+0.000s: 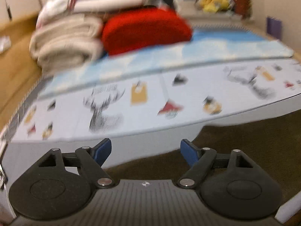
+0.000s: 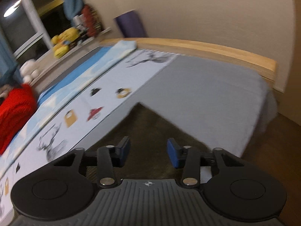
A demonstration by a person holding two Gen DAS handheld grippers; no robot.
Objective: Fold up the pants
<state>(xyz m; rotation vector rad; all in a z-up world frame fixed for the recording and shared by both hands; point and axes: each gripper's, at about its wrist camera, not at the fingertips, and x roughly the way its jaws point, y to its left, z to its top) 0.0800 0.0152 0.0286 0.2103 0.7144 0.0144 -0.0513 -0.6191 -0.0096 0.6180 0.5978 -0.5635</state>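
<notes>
My left claw [image 1: 145, 148] is open wide. Nothing is between its two blue pads [image 1: 102, 149]. It hangs over the edge of the bed, partly above the brown floor [image 1: 244, 141].

In front of it lies the pale sheet [image 1: 150, 101] with little pictures on it, a deer and some small hats. Behind that lies a light blue cloth [image 1: 207, 47], spread flat. Far back on the bed sits a red folded cloth [image 1: 146, 30], and a beige pile [image 1: 65, 39] is just beside it, on its left. The red folded cloth is well apart from my left claw. Everything looks blurry, so I cannot tell which thing is the pants.

My right claw [image 2: 148, 148] has its pads apart too, but not as wide. Nothing is between them. It hangs over the brown floor near the corner of the bed. From here the red folded cloth is far off at the left edge. The pale sheet runs along my left side, and a grey cover [image 2: 197, 94] is ahead on the right. Neither claw touches any cloth.
</notes>
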